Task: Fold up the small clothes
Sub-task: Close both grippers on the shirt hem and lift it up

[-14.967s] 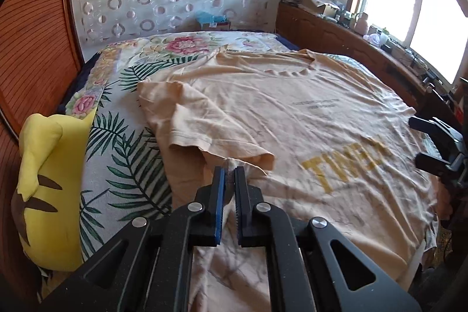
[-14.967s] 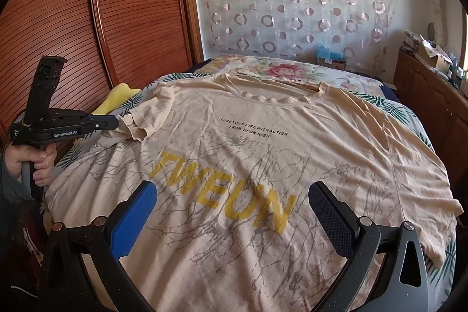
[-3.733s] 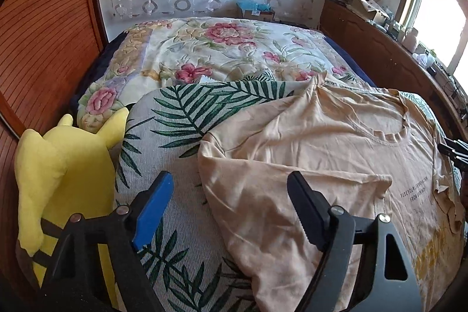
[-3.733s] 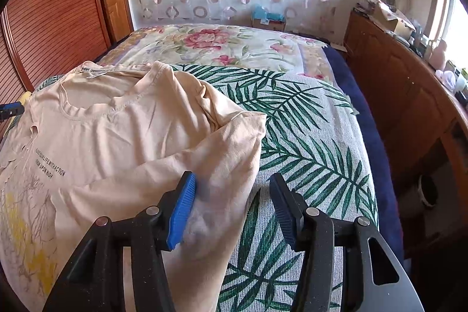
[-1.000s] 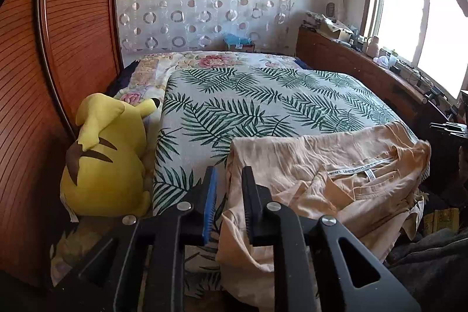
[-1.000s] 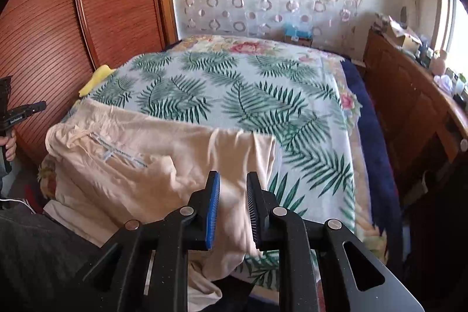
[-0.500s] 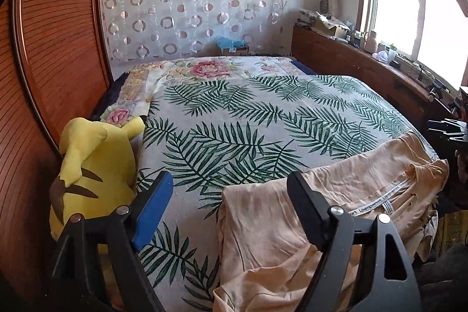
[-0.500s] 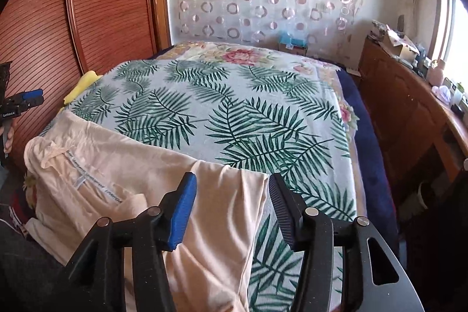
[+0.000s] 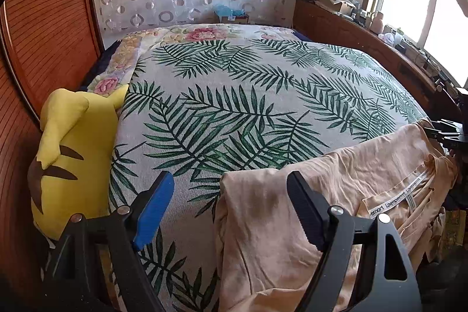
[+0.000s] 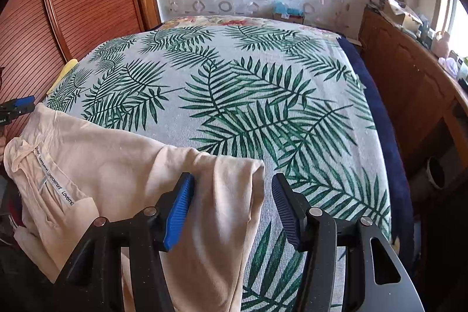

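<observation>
**Peach t-shirt folded at near edge of bed, both grippers released**

Peach t-shirt (image 9: 336, 195) lies folded over at the near edge of the bed (image 9: 248, 95), near part hanging off the edge. Collar label tape faces up on the fold.

Left gripper (image 9: 228, 208): jaws wide apart after just opening. Left corner of the folded shirt sits between them, pads not touching cloth. Nothing held.

Right gripper (image 10: 232, 205): jaws about half open, also just opening, still widening a little. Right corner of the fold is between them; blue pad (image 10: 180, 209) is right at the cloth, dark pad is clear of it. No grip.

Bed cover is a green palm-leaf print, floral sheet at the far end. Yellow plush toy (image 9: 73, 154) sits at the left edge against the wooden wardrobe doors (image 9: 49, 28). Wooden sideboard (image 10: 409, 84) runs along the right, below the window.
</observation>
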A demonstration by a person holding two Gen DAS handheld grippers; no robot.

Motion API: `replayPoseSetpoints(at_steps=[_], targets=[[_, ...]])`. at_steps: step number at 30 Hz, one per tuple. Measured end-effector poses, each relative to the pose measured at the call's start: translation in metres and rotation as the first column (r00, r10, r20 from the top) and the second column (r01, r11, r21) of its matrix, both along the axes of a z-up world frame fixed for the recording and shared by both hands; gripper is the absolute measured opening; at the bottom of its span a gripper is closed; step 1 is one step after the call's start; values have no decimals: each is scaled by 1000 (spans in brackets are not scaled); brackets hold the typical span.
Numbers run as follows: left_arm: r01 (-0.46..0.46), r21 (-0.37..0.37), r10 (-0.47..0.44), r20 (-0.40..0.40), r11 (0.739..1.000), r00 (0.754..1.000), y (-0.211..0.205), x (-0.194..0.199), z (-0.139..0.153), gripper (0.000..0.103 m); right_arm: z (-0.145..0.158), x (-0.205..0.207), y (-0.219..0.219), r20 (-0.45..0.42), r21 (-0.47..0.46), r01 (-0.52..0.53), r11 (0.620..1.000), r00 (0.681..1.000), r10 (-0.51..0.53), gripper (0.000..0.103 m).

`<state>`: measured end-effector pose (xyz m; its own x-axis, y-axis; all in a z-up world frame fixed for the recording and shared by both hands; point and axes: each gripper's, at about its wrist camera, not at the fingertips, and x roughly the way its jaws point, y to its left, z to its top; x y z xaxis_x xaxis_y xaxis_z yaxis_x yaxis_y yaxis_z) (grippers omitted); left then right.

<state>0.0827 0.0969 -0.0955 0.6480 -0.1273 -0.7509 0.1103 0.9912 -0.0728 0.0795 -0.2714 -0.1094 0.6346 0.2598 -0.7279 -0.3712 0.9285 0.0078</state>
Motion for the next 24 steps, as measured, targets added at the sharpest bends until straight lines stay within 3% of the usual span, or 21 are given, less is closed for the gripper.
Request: replayPoseSetpoints(at_steps=[6, 11, 13, 14, 15, 16, 20, 24], targets=[[-5, -37, 4, -41, 999, 999, 4, 2, -14, 72, -3, 3, -1, -12, -6, -2, 1000, 1000, 2, 58], [24, -46, -27, -76, 999, 997, -3, 3, -20, 49, -6, 2, 6, -11, -17, -26, 1000, 1000, 26, 58], [39, -34, -42, -74, 999, 996, -8, 2, -20, 40, -7, 0, 11, -12, -9, -50, 999, 999, 50, 40], [54, -40, -57, -77, 998, 995, -10, 1, -20, 28, -7, -1, 12, -14, -1, -67, 998, 998, 67, 34], [70, -51, -74, -82, 996, 994, -12, 1, -19, 21, -7, -3, 14, -18, 9, -83, 997, 996, 83, 19], [85, -59, -90, -83, 995, 992, -14, -1, -18, 11, -7, -4, 16, -28, 28, -107, 994, 994, 107, 15], [135, -73, -135, 3, 988, 991, -23, -22, 13, 10, 3, -17, 19, -24, 55, -159, 986, 987, 160, 12], [157, -85, -145, 125, 984, 981, -23, -47, 62, 10, 36, -40, 15, 61, 72, -179, 981, 983, 175, 12]])
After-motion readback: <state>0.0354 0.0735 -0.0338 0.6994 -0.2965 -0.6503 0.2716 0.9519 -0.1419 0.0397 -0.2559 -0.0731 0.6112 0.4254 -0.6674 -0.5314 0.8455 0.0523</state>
